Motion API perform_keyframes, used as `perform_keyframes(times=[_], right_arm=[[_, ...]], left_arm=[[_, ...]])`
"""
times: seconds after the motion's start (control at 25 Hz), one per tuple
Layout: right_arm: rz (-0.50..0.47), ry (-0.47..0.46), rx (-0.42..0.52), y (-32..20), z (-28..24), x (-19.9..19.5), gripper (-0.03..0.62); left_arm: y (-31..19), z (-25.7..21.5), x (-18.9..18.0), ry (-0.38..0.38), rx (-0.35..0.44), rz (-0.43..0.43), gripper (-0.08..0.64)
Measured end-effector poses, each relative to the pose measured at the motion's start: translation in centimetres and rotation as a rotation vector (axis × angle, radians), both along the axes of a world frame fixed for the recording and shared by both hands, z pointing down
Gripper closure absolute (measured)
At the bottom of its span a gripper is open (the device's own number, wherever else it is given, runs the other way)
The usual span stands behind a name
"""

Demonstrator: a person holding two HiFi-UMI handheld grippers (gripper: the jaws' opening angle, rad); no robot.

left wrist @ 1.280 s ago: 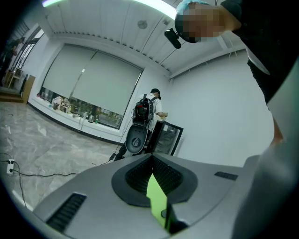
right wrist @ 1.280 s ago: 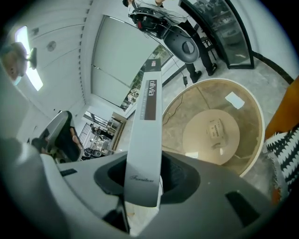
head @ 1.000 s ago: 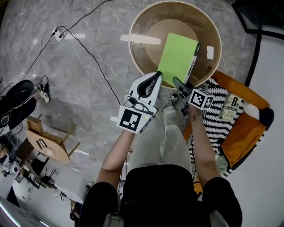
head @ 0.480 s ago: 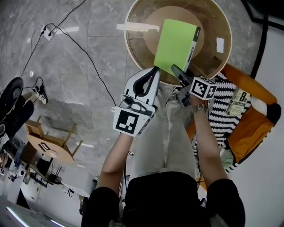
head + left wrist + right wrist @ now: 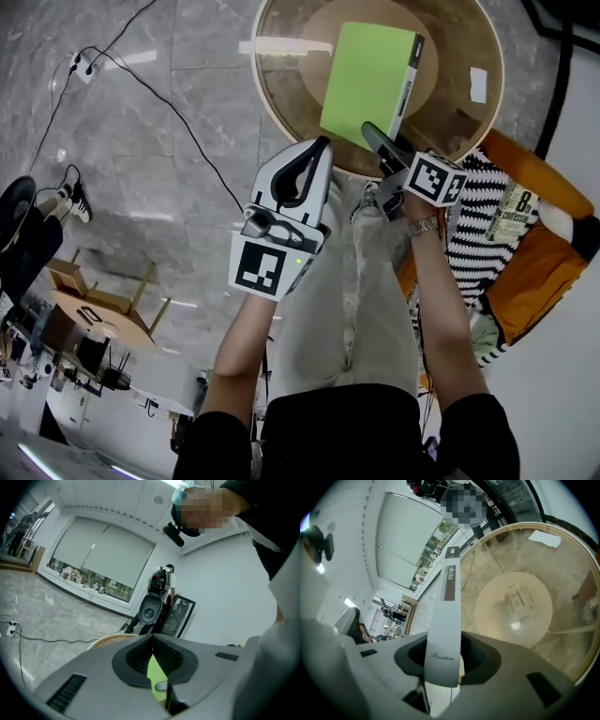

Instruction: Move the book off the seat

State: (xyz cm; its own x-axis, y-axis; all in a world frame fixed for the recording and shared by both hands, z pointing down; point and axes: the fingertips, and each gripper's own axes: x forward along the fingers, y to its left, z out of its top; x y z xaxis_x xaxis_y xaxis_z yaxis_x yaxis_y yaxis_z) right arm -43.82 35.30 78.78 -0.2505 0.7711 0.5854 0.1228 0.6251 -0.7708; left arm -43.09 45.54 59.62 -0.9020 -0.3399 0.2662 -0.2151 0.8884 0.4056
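A bright green book (image 5: 370,80) with a white spine (image 5: 447,606) is above the round glass-topped table (image 5: 459,47), near its middle. My right gripper (image 5: 373,136) is shut on the book's near end; the spine runs out between its jaws (image 5: 445,663). I cannot tell whether the book touches the glass (image 5: 543,573). My left gripper (image 5: 322,148) hangs just left of the book, shut and empty, and a sliver of the green book (image 5: 154,677) shows past its jaws. The orange seat (image 5: 534,272) with a striped throw (image 5: 469,244) lies to the right.
A second book (image 5: 511,214) lies on the seat. A white slip (image 5: 476,84) rests on the glass. Black cables (image 5: 141,75) run across the marble floor at the left. A small wooden stool (image 5: 103,300) stands at lower left. The person's legs are directly below the grippers.
The right gripper has carried the green book farther over the table, from near its front rim toward its middle. The left gripper stayed alongside, shut.
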Motion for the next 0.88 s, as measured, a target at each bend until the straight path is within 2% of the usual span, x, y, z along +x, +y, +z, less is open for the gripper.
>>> perform_keyframes(times=[0.28, 0.44, 0.72, 0.88], right_arm=[[0.020, -0.036, 0.126, -1.9, 1.2, -0.3, 0.433], [-0.009, -0.051, 0.193, -2.7, 1.9, 0.1, 0.403], [-0.021, -0.058, 0.367, -5.5, 3.4, 0.2, 0.327], [-0.059, -0.065, 0.440, -6.7, 4.3, 0.8, 0.322]], left_arm=[[0.3, 1.5, 0.8, 0.012, -0.006, -0.016, 0.549], [-0.4, 1.9, 1.5, 0.023, -0.002, 0.012, 0.549], [-2.1, 2.1, 1.9, 0.024, 0.013, 0.036, 0.549], [-2.8, 2.3, 2.1, 0.033, 0.018, 0.050, 0.549]])
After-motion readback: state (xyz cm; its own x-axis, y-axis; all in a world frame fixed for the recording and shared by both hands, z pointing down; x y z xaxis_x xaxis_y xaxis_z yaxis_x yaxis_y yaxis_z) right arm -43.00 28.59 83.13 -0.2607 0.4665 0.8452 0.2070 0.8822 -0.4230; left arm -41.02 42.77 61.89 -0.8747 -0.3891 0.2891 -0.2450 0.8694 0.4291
